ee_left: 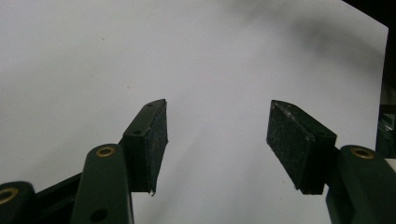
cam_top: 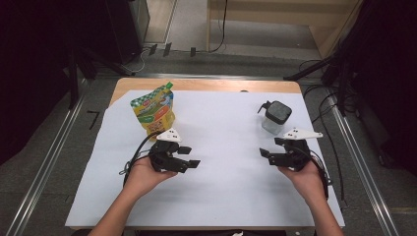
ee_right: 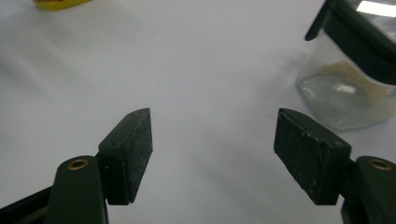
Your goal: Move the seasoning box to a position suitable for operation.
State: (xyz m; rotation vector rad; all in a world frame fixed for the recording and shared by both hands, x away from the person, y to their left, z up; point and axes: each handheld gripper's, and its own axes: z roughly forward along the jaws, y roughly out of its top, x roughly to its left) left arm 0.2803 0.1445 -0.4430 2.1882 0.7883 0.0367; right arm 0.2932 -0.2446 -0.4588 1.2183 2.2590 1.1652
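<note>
A yellow and green stand-up pouch [cam_top: 155, 110] stands at the back left of the white sheet [cam_top: 221, 162]. Just in front of it a hand holds my left gripper [cam_top: 189, 156], jaws open and pointing right, with nothing between them [ee_left: 217, 135]. At the back right stands a clear glass jar with a black lid [cam_top: 275, 117], a little pale stuff in its bottom [ee_right: 348, 88]. My right gripper [cam_top: 268, 153] is held in front of the jar, pointing left, jaws open and empty [ee_right: 212, 144]. The jar stands beyond its right pad [ee_right: 306, 149].
The white sheet covers a wooden table whose bare edge [cam_top: 206, 84] runs along the back. Metal rails [cam_top: 364, 167] flank the table on both sides. Cables [cam_top: 324, 105] lie on the floor at the right, and dark equipment stands at the back left.
</note>
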